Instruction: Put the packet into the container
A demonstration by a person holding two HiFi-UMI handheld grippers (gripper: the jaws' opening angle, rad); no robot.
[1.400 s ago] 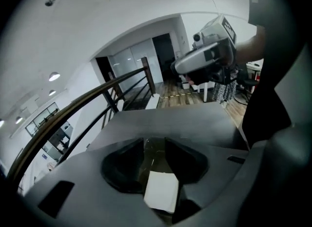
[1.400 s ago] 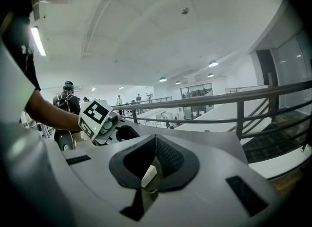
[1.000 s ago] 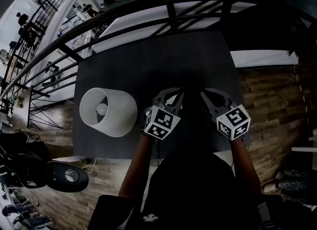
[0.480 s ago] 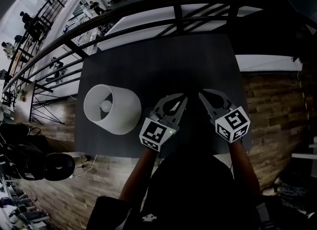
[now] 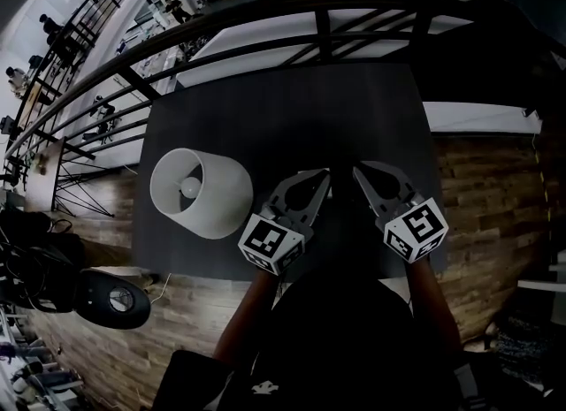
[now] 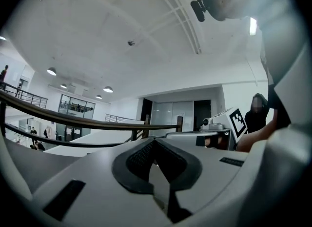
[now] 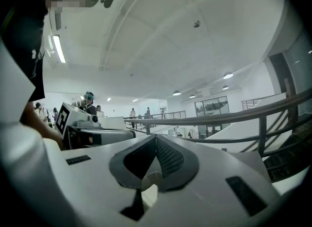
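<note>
On the dark table [image 5: 283, 109], at its left, sits a white round container [image 5: 200, 194] with a small pale round thing inside. No packet shows in any view. My left gripper [image 5: 324, 174] hovers over the table's front middle, just right of the container, its jaws shut and empty. My right gripper [image 5: 358, 171] is close beside it, also shut with nothing held. In the left gripper view the jaws [image 6: 154, 141] meet, pointing up and outward over a railing. The right gripper view shows its jaws [image 7: 156, 138] likewise closed together.
A dark metal railing [image 5: 265, 20] runs along the table's far edge, with a drop to lower floors beyond. Wood flooring [image 5: 482, 179] lies right of the table. A dark round object [image 5: 110, 303] lies on the floor at lower left.
My left gripper's marker cube has dropped back toward the table's front edge and turned. The right gripper has hardly moved. Both stay shut.
</note>
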